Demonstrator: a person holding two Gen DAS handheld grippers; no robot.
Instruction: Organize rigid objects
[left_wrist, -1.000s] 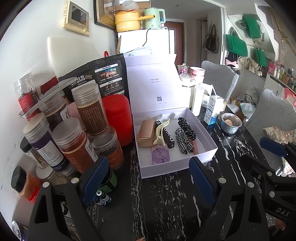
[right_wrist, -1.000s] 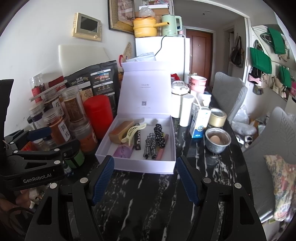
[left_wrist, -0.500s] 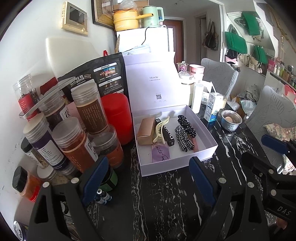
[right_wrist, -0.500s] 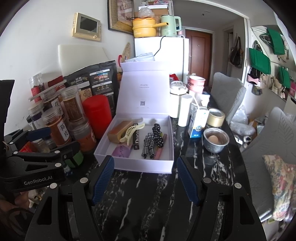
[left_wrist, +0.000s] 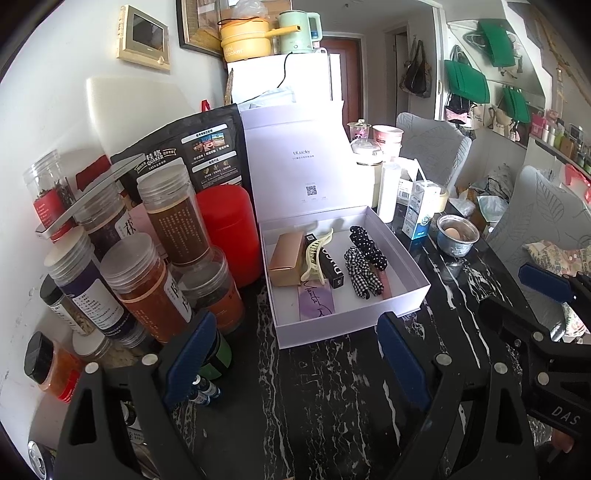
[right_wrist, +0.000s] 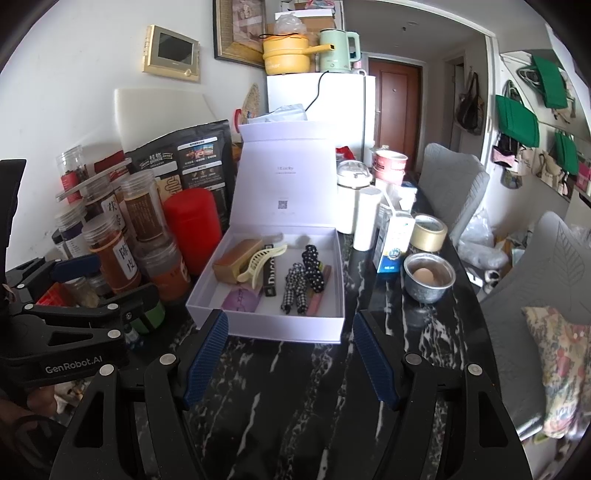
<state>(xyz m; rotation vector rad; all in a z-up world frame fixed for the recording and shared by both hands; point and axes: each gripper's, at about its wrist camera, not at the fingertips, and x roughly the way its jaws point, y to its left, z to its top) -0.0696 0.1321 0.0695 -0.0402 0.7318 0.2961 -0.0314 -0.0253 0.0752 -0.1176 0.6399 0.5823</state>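
Observation:
A white box (left_wrist: 402, 312) with its lid raised stands on the black marble table; it also shows in the right wrist view (right_wrist: 280, 334). Inside lie a gold box (left_wrist: 286, 258), a cream hair claw (left_wrist: 314, 254), a black tube (left_wrist: 330, 267), a purple card (left_wrist: 316, 301) and checked and dotted hair ties (left_wrist: 360, 267). My left gripper (left_wrist: 291, 365) is open and empty, in front of the box. My right gripper (right_wrist: 290, 362) is open and empty, also just in front of it.
Several spice jars (left_wrist: 144, 291) and a red canister (left_wrist: 227, 229) crowd the left. A milk carton (right_wrist: 393, 245), tape roll (right_wrist: 428, 232) and metal cup with an egg (right_wrist: 428, 277) stand right of the box. Grey chairs (right_wrist: 454, 188) are beyond.
Both grippers have drifted slightly back from the box; the jaws stay open and nothing on the table has moved.

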